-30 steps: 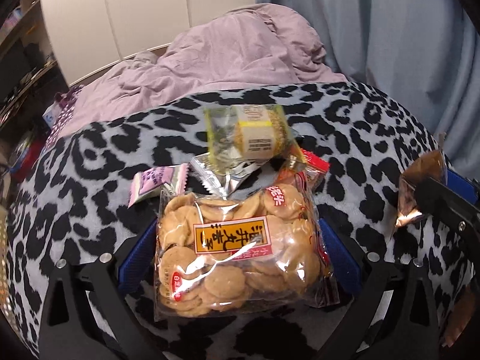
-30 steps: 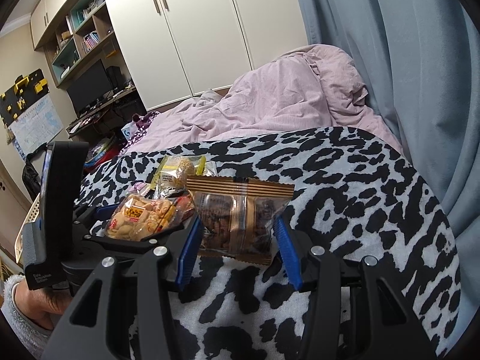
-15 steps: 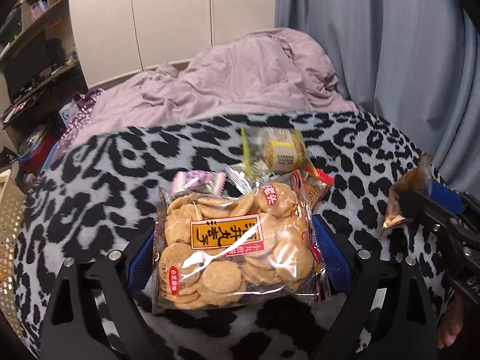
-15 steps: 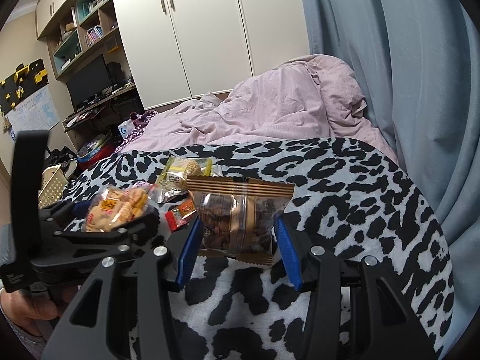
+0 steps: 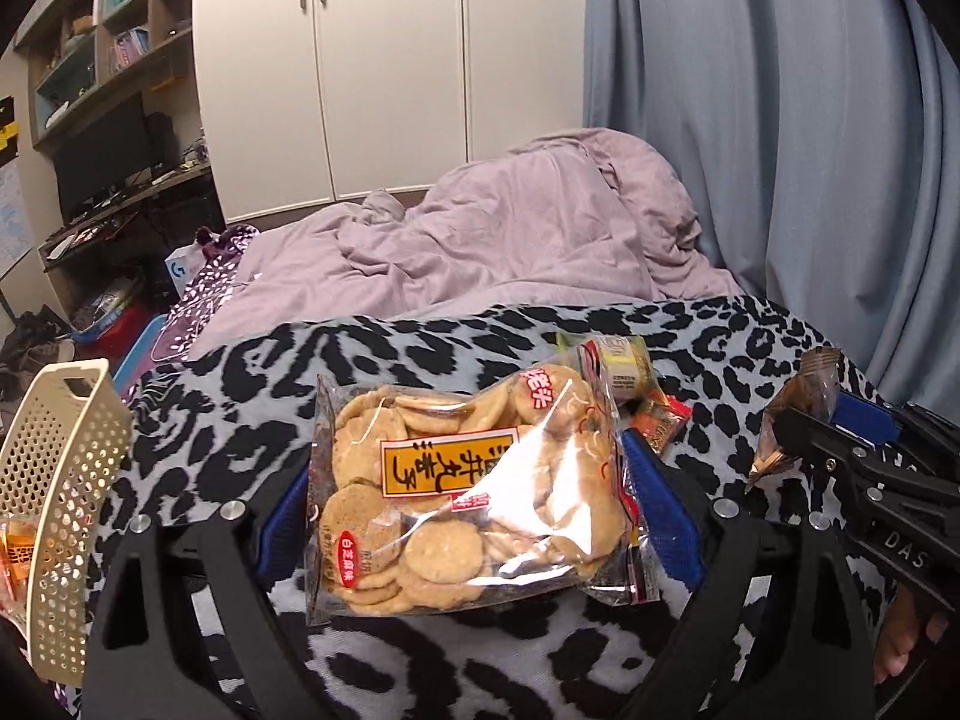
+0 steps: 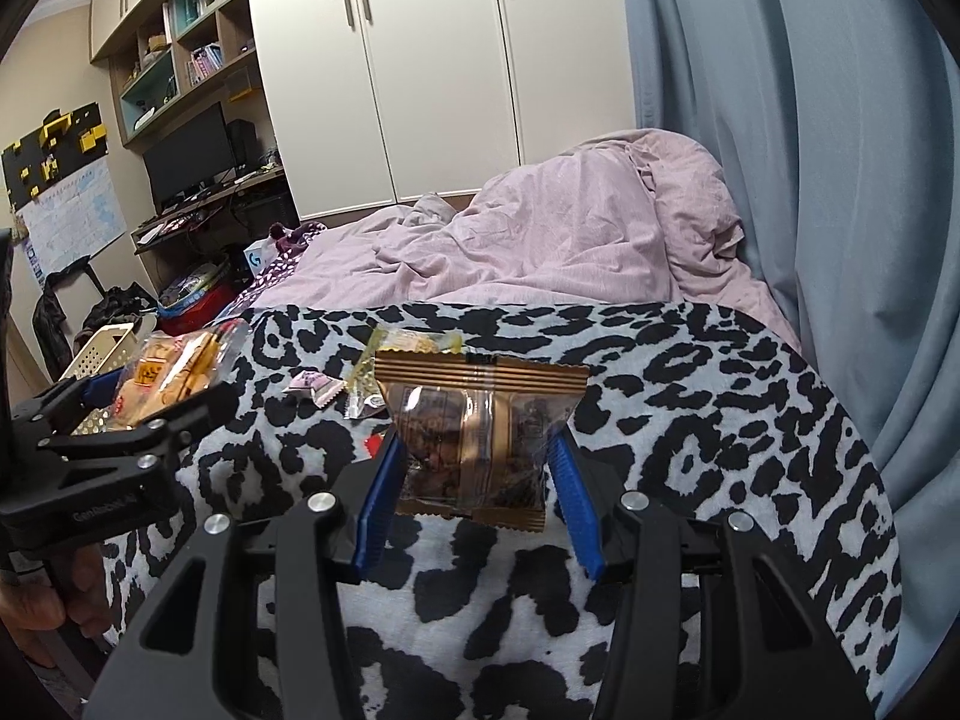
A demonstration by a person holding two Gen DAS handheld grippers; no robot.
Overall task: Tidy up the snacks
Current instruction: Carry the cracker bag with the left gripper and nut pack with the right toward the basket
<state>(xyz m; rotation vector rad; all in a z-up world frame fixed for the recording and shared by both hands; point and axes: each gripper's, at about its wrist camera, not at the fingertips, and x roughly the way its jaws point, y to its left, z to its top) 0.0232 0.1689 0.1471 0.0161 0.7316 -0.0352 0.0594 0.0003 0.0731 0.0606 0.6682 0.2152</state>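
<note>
My left gripper [image 5: 474, 504] is shut on a clear bag of round rice crackers [image 5: 462, 492] with an orange label, held above the leopard-print blanket [image 5: 252, 420]. My right gripper [image 6: 474, 468] is shut on a brown-edged packet of dark snacks [image 6: 474, 438], also lifted. In the right wrist view the left gripper [image 6: 144, 420] with its cracker bag [image 6: 174, 372] is at the left. Loose on the blanket lie a yellow-green packet [image 5: 621, 360], a red packet [image 5: 660, 423] and a small pink packet [image 6: 315, 387].
A cream perforated basket [image 5: 60, 516] stands at the left edge of the bed, with an orange packet [image 5: 15, 546] inside. A rumpled lilac duvet [image 5: 480, 240] fills the far half of the bed. Grey-blue curtains [image 5: 780, 150] hang on the right; wardrobe and desk stand behind.
Both grippers have risen with their packets. The left one has swung left with the cracker bag, bringing the cream basket into its view; the loose snacks have dropped behind the bag.
</note>
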